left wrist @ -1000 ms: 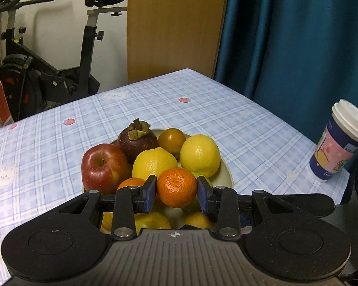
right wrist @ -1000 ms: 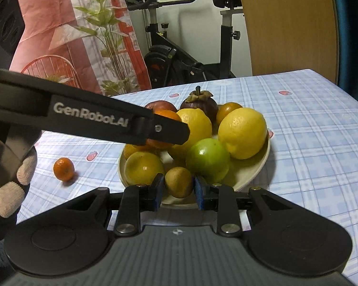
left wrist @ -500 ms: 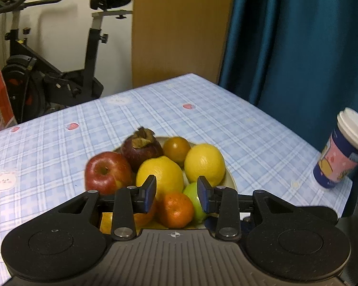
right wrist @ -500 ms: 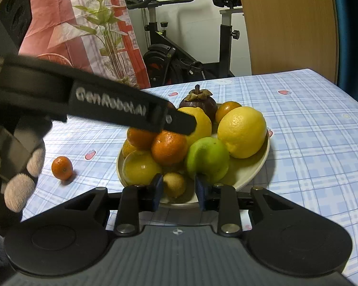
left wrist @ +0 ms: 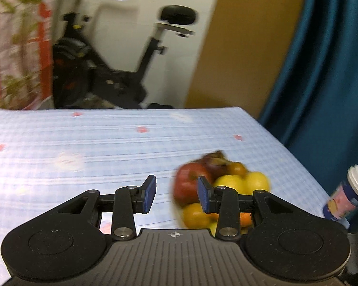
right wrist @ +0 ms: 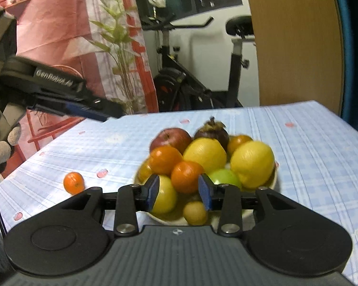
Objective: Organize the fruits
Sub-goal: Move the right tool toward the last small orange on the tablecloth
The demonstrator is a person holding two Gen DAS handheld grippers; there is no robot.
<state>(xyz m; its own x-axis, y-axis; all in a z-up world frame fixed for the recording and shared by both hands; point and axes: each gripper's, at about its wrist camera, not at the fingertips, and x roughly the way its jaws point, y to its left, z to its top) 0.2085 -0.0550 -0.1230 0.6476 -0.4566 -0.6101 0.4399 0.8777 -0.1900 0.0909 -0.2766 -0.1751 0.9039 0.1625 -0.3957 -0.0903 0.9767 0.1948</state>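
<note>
1. A second ago the left gripper (left wrist: 176, 196) had its fingers clenched on a small orange above the plate (right wrist: 273, 183). Now nothing is between its fingers: that orange (right wrist: 186, 176) sits on the heap, so one more fruit is in place.
2. The left gripper has since swung off to the left; in its own view the fruit pile has slid from dead centre to about 3 o'clock of the fingers, partly behind the right-hand finger (left wrist: 204, 197).
3. The right gripper (right wrist: 180, 191) was clenched on a small brownish fruit (right wrist: 195, 212) at the near rim a second ago. Its jaws are opening now, and that fruit lies in the plate just below the gap, at about 5 o'clock, free of both fingers as far as can be seen.
4. My reading: both deliveries are finished and both hands are free for the next pick.
5. One loose mandarin (right wrist: 74, 183) is left on the counter (right wrist: 310, 157), apart from the plate, at about 9 o'clock of the right fingers.
6. It lies below the left gripper in the right wrist view and does not show in the left wrist view.
7. It looks like the next thing to gather.
</note>
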